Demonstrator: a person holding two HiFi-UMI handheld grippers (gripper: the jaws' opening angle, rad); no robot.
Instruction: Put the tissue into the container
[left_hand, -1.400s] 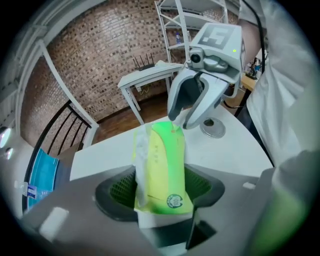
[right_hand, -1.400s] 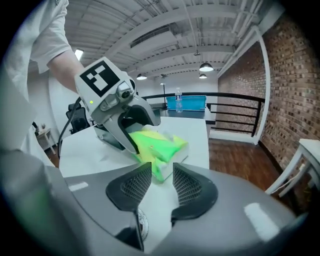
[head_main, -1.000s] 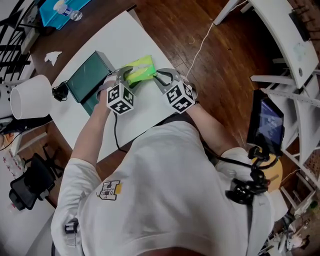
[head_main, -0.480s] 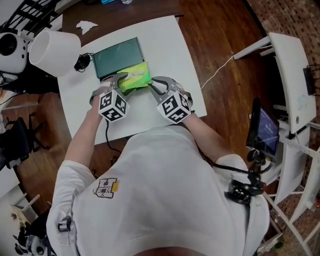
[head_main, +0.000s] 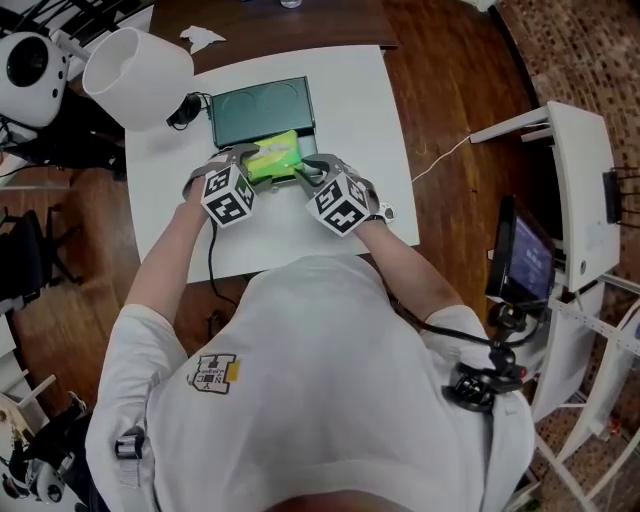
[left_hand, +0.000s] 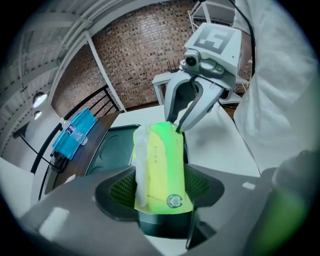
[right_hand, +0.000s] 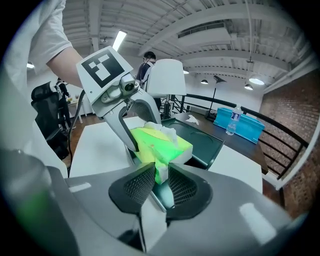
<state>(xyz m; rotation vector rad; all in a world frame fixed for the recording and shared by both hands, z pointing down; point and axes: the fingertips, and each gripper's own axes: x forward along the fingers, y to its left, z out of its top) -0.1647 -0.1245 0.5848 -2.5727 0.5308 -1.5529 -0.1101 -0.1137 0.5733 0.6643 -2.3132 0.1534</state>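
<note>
A bright green tissue pack (head_main: 273, 158) with white tissue showing at one side hangs over the near edge of the dark green container (head_main: 250, 105) on the white table (head_main: 360, 110). My left gripper (head_main: 248, 165) is shut across the pack's left end; in the left gripper view the tissue pack (left_hand: 160, 165) fills the gap in the left gripper (left_hand: 160, 189). My right gripper (head_main: 305, 170) pinches the pack's right end; in the right gripper view the right gripper (right_hand: 160, 182) is closed on a narrow edge of the tissue pack (right_hand: 157, 147). The container (right_hand: 202, 137) is empty.
A white lamp shade (head_main: 140, 62) and a black cabled device (head_main: 185, 108) sit left of the container. A scrap of white paper (head_main: 200, 38) lies on the dark table beyond. A blue tray with a bottle (right_hand: 240, 122) stands further off. A screen on a stand (head_main: 525, 260) is at the right.
Both grippers have carried the pack from beside the container to over its near edge. The head camera has turned, so the table now sits squarer in view.
</note>
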